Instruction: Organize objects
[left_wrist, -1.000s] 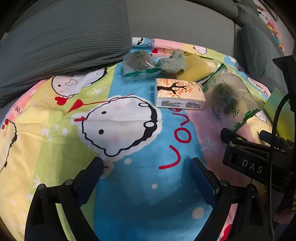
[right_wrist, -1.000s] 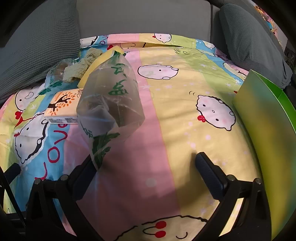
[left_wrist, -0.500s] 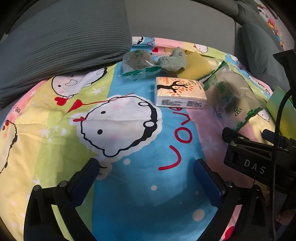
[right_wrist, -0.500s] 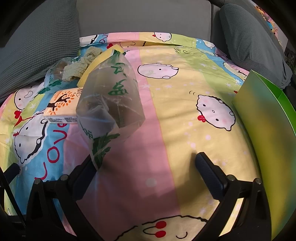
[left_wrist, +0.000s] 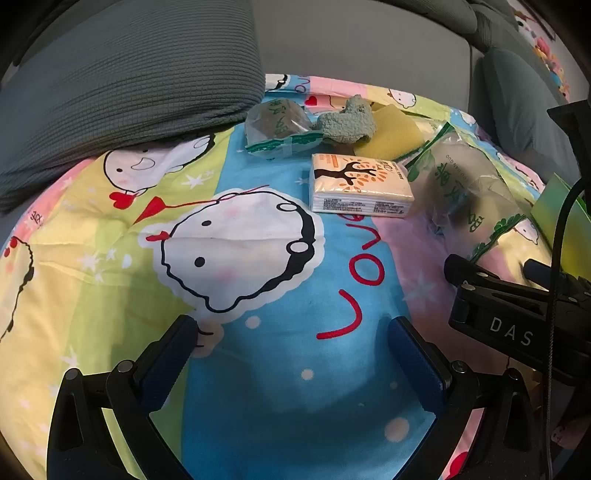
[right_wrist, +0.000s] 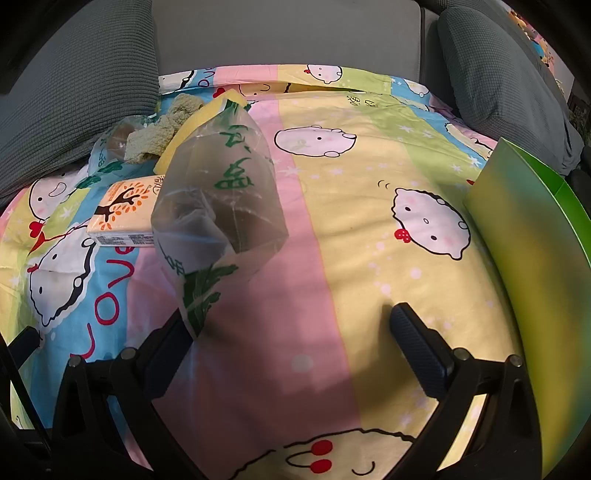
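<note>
In the left wrist view, my left gripper (left_wrist: 291, 350) hovers open over the cartoon bedsheet (left_wrist: 229, 258) with nothing between its fingers. Beyond it lie a tissue pack (left_wrist: 360, 190), a small clear bag (left_wrist: 277, 127), a grey-green cloth (left_wrist: 347, 120), a yellow sponge (left_wrist: 391, 138) and a larger clear bag with green print (left_wrist: 461, 184). In the right wrist view, my right gripper (right_wrist: 291, 339) is open too. The printed bag (right_wrist: 221, 192) stands just ahead of its left finger (right_wrist: 173, 343), and the bag's lower tail overlaps that finger's tip. The tissue pack (right_wrist: 125, 210) lies left of the bag.
Grey cushions (left_wrist: 122, 92) line the back and the far right (right_wrist: 495, 74). A green cardboard box wall (right_wrist: 528, 258) stands at the right edge of the sheet. The black housing of the right tool (left_wrist: 509, 317) with its cable sits close on the left gripper's right.
The left gripper's fingers have spread a little wider than a second ago. Neither hand has shifted, and the objects lie as before.
</note>
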